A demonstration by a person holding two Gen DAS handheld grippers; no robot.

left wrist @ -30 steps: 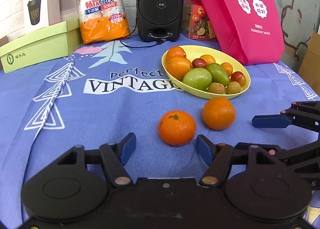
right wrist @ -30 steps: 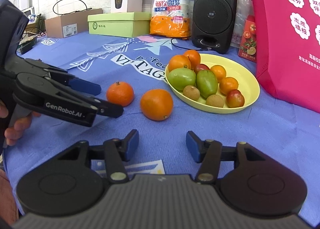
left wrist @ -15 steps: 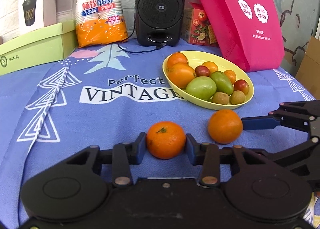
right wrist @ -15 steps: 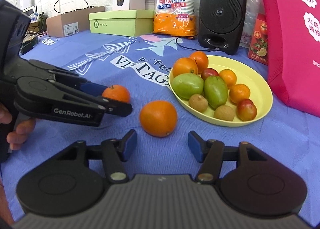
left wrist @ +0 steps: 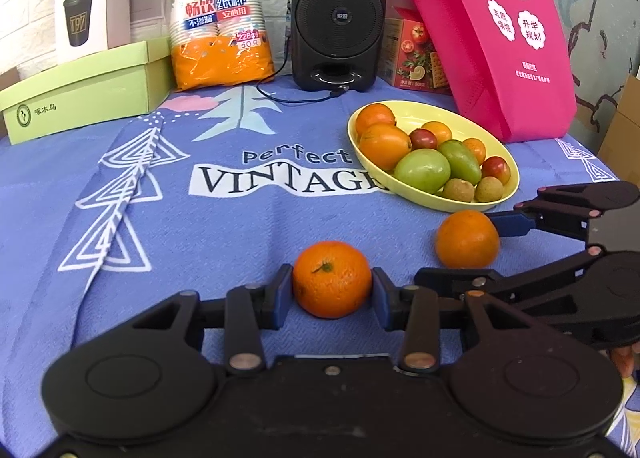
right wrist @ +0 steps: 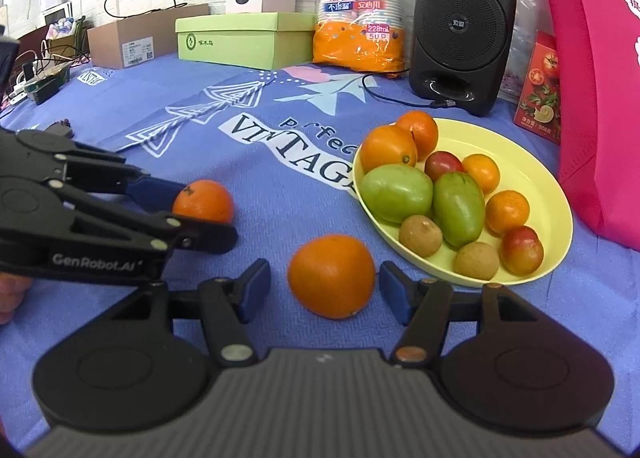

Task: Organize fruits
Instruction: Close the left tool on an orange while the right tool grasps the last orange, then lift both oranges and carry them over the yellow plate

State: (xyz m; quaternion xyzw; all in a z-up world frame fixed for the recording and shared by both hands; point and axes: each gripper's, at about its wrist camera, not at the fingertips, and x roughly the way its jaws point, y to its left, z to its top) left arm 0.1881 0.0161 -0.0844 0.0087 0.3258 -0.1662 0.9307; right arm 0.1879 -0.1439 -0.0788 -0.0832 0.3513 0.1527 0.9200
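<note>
A small mandarin [left wrist: 332,278] lies on the blue cloth and my left gripper [left wrist: 331,290] is shut on it, both blue pads touching its sides. It also shows in the right wrist view [right wrist: 204,201]. A bigger orange [right wrist: 331,275] lies on the cloth between the open fingers of my right gripper [right wrist: 324,290], with a gap on each side; it also shows in the left wrist view [left wrist: 467,239]. A yellow bowl [left wrist: 404,116] holds several oranges, green fruits and small red and brown fruits; it also shows in the right wrist view [right wrist: 556,214].
At the back stand a black speaker [left wrist: 338,14] with its cable, an orange pack of paper cups [left wrist: 220,14], a green box [left wrist: 84,90] and a pink bag [left wrist: 504,38]. A cardboard box [right wrist: 144,38] sits far left in the right wrist view.
My left gripper moved forward around the mandarin and closed on it. My right gripper moved forward until the bigger orange lies between its open fingers.
</note>
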